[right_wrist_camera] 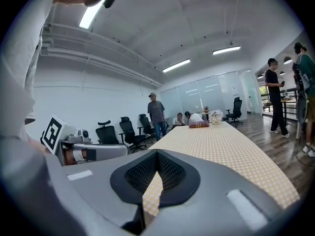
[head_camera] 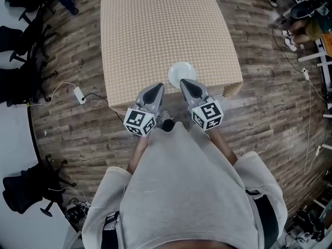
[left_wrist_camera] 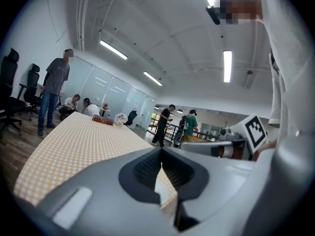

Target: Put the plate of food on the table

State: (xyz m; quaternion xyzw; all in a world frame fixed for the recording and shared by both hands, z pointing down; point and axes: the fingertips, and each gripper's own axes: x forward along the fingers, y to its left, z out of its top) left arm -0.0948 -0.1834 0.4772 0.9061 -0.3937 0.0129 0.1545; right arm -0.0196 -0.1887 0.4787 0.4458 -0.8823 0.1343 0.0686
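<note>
A white plate (head_camera: 181, 71) lies on the checkered tablecloth (head_camera: 155, 30) close to the table's near edge; I can make out no food on it. My right gripper (head_camera: 185, 83) is shut, its tip over the plate's near rim, and whether it touches I cannot tell. My left gripper (head_camera: 157, 88) is also shut, just left of the plate at the table edge. In the left gripper view the jaws (left_wrist_camera: 161, 152) meet with nothing between them. The right gripper view shows the same for the right gripper (right_wrist_camera: 157, 154), with the long table (right_wrist_camera: 221, 141) stretching ahead.
A red box (right_wrist_camera: 199, 125) and a flower bunch (right_wrist_camera: 215, 115) stand at the table's far end. A person (right_wrist_camera: 156, 113) stands by office chairs (right_wrist_camera: 129, 132), and others stand further off (left_wrist_camera: 164, 122). A power strip (head_camera: 79, 94) with cable lies on the wood floor at the left.
</note>
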